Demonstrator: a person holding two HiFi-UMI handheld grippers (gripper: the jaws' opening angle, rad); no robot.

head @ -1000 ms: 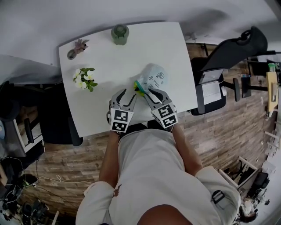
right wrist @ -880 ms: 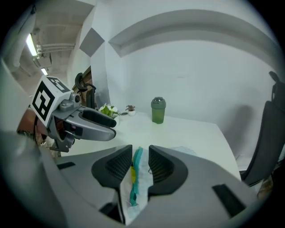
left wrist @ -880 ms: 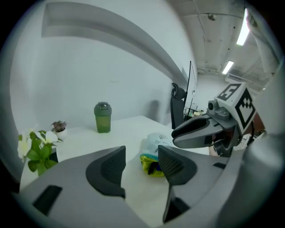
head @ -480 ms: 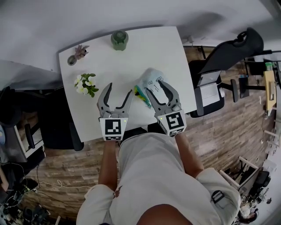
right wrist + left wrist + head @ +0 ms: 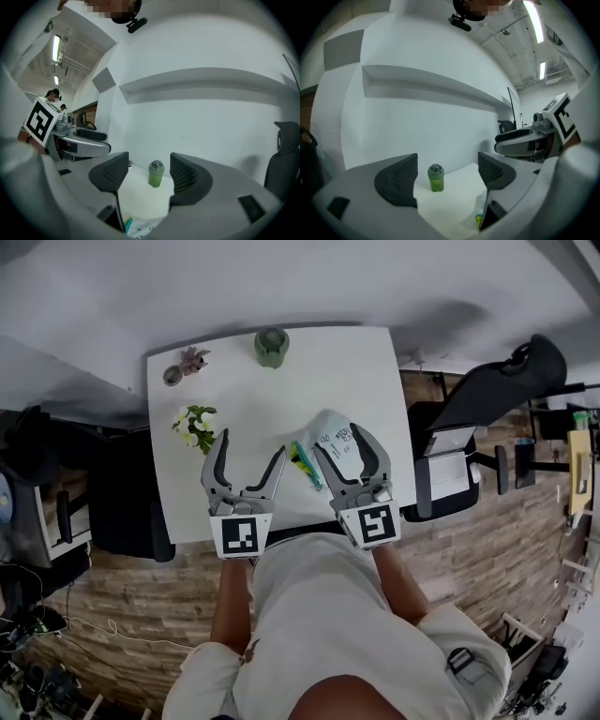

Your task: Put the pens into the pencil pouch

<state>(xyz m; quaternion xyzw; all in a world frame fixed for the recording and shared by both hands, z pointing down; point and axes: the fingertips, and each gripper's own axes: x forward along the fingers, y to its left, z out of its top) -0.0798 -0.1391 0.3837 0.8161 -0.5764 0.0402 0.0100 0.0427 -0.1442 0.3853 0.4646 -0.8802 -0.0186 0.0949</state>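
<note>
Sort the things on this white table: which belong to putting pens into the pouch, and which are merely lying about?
For the job: pencil pouch; pens.
Lying about: green bottle; white flowers; small potted plant.

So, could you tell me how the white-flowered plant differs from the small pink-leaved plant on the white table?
The white-flowered plant looks larger and bushier than the pink-leaved plant. The white-flowered plant stands nearer the person, the pink-leaved plant near the far corner. Both stand by the white table's left edge.
</note>
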